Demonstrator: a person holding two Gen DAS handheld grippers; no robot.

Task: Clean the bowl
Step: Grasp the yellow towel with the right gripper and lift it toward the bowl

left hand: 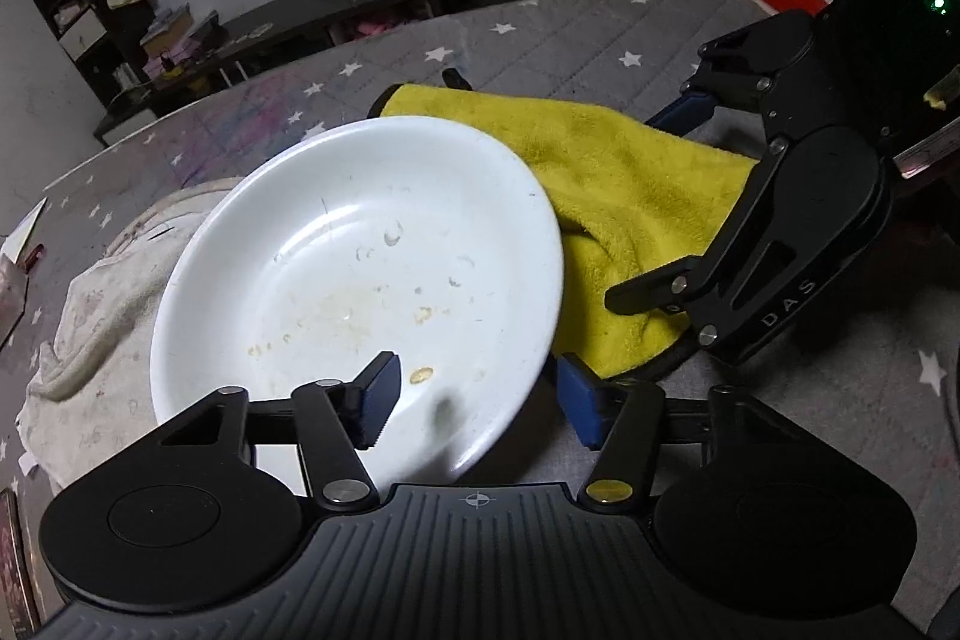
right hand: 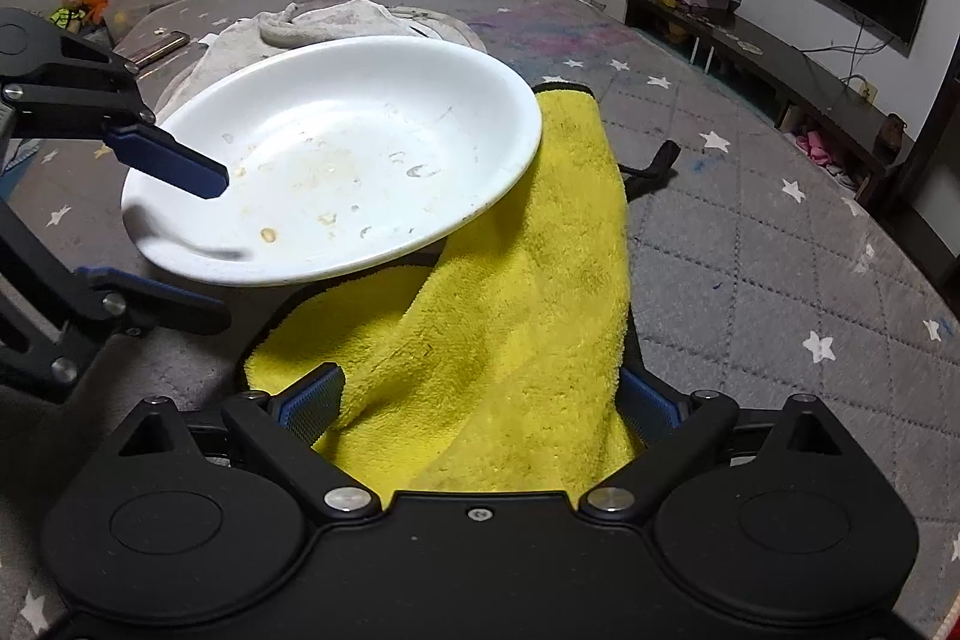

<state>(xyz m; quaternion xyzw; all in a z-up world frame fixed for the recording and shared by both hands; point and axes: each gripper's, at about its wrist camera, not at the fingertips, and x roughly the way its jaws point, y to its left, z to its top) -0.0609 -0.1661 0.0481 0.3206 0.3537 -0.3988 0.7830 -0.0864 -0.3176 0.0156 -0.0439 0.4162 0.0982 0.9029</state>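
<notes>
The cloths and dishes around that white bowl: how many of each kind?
Bowls: 1, the white bowl
Yellow cloths: 1, the yellow towel
Off-white cloths: 1, the crumpled rag
Total: 3

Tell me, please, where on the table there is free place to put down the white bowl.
The grey star-patterned quilted table cover lies bare right of the yellow towel, toward the dark TV bench. It is crowded around the white bowl: a crumpled off-white cloth behind it, the left gripper at its near rim, the right gripper on the towel.
</notes>
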